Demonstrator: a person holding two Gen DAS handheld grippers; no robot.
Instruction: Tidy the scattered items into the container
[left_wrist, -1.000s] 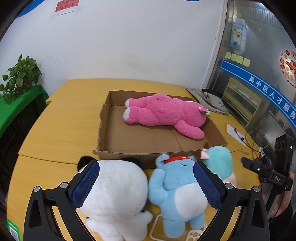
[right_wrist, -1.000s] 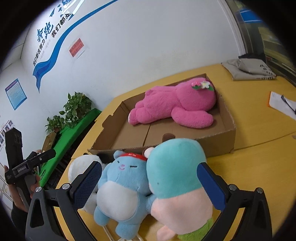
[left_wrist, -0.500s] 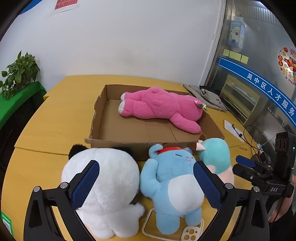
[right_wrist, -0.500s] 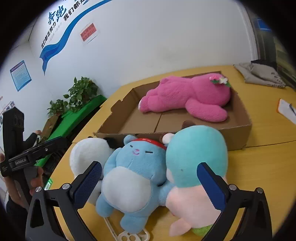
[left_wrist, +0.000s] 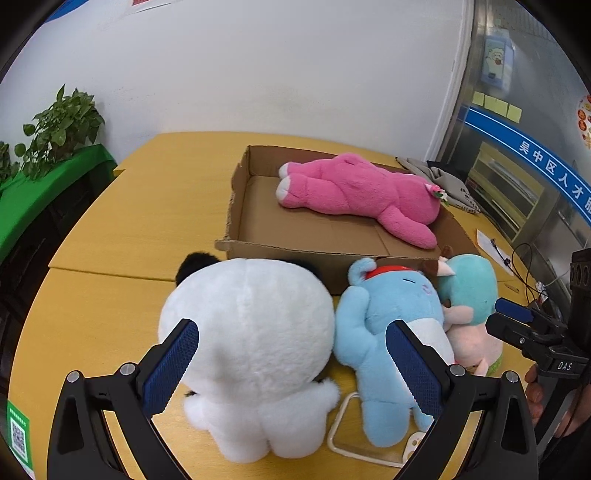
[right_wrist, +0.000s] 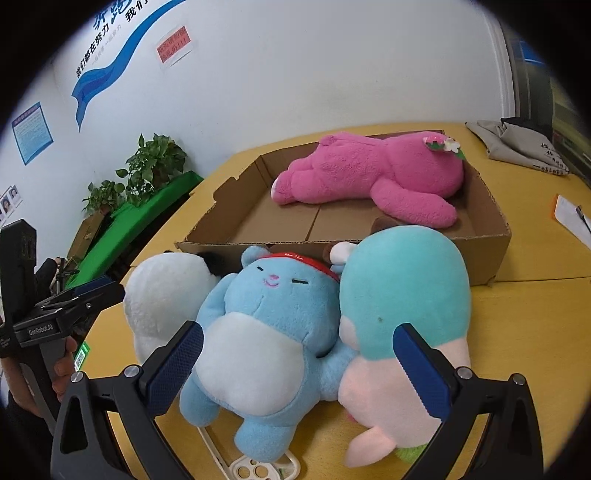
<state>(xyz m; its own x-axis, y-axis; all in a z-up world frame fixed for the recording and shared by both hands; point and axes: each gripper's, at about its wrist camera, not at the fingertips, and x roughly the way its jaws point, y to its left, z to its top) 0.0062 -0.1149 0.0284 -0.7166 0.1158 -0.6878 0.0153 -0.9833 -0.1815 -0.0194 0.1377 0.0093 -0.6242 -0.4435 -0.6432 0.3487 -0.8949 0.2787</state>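
Left wrist: pink plush (left_wrist: 354, 192) lengthwise in box (left_wrist: 236, 206).

Yellow wooden table (left_wrist: 147, 221). Far centre: shallow brown cardboard box (left_wrist: 236, 206). Near edge, side by side: white plush panda (left_wrist: 251, 332), light-blue plush bear (left_wrist: 391, 317), teal-and-pink plush (left_wrist: 472, 288). Far right: folded grey cloth (right_wrist: 517, 147).

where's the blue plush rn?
The blue plush lies on the table in front of the box, wedged between the white plush and the teal plush; it is centre in the right wrist view.
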